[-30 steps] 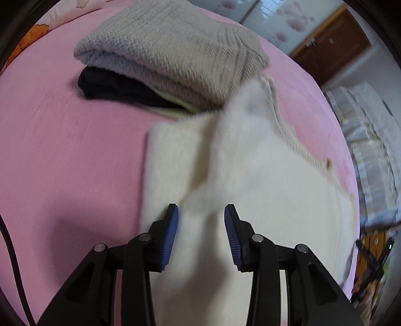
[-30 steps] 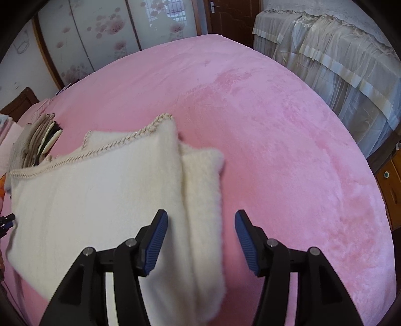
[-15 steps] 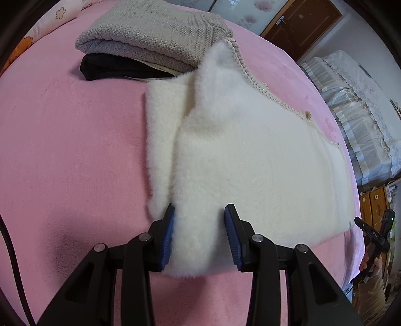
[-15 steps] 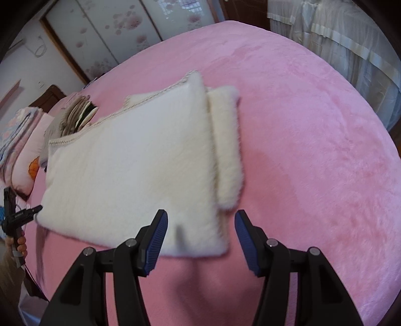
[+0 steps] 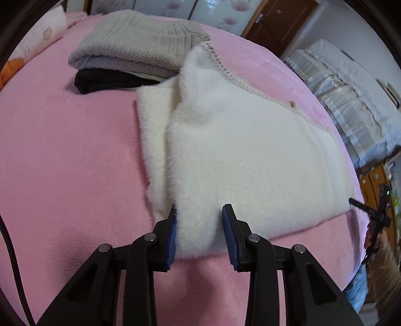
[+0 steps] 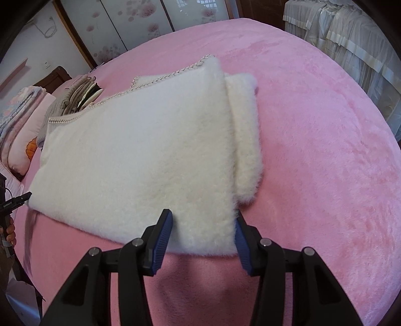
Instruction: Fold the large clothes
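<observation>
A fluffy cream garment (image 5: 240, 150) lies folded flat on the pink bed (image 5: 62, 150), with a braided trim along its far edge. My left gripper (image 5: 199, 230) is open, its jaws either side of the garment's near left corner. In the right wrist view the same garment (image 6: 140, 160) fills the middle, a narrower folded layer sticking out on its right. My right gripper (image 6: 203, 230) is open, its jaws straddling the garment's near right corner. Neither gripper pinches the cloth.
A stack of folded clothes, grey knit (image 5: 135, 47) on top and black (image 5: 105, 80) below, sits beyond the cream garment. Pillows (image 6: 22, 120) lie at the bed's edge. A second bed with a pale frilled cover (image 5: 351, 100) stands to the right. A wooden door (image 5: 270, 20) is behind.
The cream garment has come down from a lifted, moving fold to lie flat on the bed. Both grippers have pulled back to its near corners and stay open.
</observation>
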`<state>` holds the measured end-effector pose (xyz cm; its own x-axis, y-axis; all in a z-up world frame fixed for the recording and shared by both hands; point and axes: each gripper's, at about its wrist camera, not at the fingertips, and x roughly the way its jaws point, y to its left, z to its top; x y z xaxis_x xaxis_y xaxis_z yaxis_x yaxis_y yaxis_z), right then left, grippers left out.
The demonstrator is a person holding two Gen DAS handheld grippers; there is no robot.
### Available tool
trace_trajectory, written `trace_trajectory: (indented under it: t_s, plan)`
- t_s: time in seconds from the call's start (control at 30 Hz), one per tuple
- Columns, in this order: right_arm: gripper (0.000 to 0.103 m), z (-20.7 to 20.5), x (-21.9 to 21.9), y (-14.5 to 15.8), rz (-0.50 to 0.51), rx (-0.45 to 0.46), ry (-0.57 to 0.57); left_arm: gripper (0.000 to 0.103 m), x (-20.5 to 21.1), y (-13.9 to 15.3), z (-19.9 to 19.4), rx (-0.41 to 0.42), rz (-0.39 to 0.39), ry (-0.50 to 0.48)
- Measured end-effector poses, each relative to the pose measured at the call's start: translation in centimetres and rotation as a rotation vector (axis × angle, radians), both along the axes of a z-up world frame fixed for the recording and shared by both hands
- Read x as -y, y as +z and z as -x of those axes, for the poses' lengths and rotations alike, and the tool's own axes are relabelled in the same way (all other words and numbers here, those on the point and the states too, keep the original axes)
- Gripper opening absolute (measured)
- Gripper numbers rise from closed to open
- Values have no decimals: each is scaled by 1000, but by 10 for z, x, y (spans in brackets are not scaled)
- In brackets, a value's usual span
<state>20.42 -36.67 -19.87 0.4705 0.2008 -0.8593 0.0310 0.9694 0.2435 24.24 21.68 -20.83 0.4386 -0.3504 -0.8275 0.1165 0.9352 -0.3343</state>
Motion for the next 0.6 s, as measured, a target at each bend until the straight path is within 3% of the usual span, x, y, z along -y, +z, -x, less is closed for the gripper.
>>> trace_trajectory:
  t_s: [0.17,0.2,0.27,0.3,0.43,0.53,0.6]
  plan:
    - [48,-3,0,-6,13,-6,-14,32,9,-6,-1,-11,-77,-11]
    - [48,-4,-2,-7,22,-7,-18,27,11,-7,-1,-23,-91,-4]
    - [24,-4,-8,-6,74,-8,-22,12,13,-7,2,-34,-126,11]
    - [10,-4,-10,-3,79,-21,-20,10,13,-3,6,-28,-121,29]
    - [9,8,-19,31,155,39,-4,7,12,13,34,10,-135,55]
    - [9,3,-16,21,159,-2,-13,7,7,-5,44,-32,-129,92]
    - [9,-2,-20,3,186,-37,-13,7,-2,-21,46,-70,-77,129]
